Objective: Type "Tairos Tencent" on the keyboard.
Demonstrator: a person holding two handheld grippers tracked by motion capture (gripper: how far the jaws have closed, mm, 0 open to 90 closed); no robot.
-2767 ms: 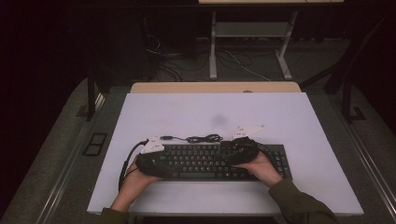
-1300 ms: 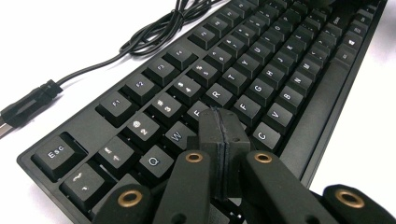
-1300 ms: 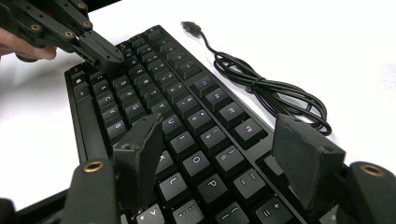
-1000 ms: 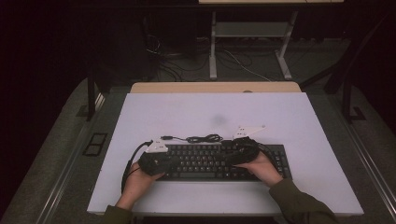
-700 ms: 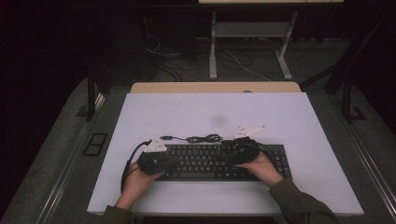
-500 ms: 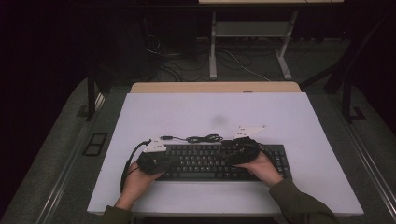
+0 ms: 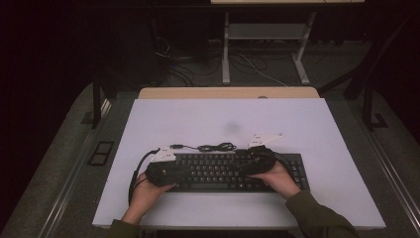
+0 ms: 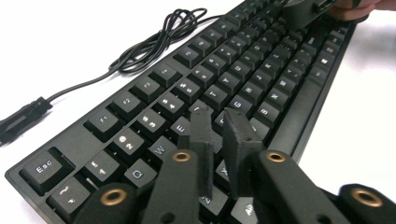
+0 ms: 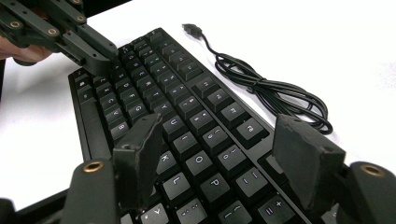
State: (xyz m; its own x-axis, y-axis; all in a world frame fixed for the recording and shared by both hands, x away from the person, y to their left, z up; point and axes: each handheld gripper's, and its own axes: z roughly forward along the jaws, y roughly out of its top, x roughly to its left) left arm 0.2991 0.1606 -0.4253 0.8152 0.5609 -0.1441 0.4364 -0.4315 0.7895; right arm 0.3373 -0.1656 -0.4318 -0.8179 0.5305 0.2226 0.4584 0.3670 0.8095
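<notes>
I see the white table [image 7: 317,124] carrying a black keyboard [image 7: 233,171] near its front edge, lying lengthwise across it. Behind the keyboard, its black cable [image 7: 213,147] lies in a loose bundle on the tabletop, plug end [image 9: 190,28] free.

My left gripper [image 8: 219,128] sits over the keyboard's left end, above the letter keys near E and D. Its jaws stand almost together, a narrow gap between them, nothing pinched; they have just been opening slightly.

My right gripper [image 9: 224,144] hovers over the keyboard's right-hand part, jaws spread wide, straddling keys around O, L and P without clamping anything. Whether either tip touches a keycap I cannot tell.
</notes>
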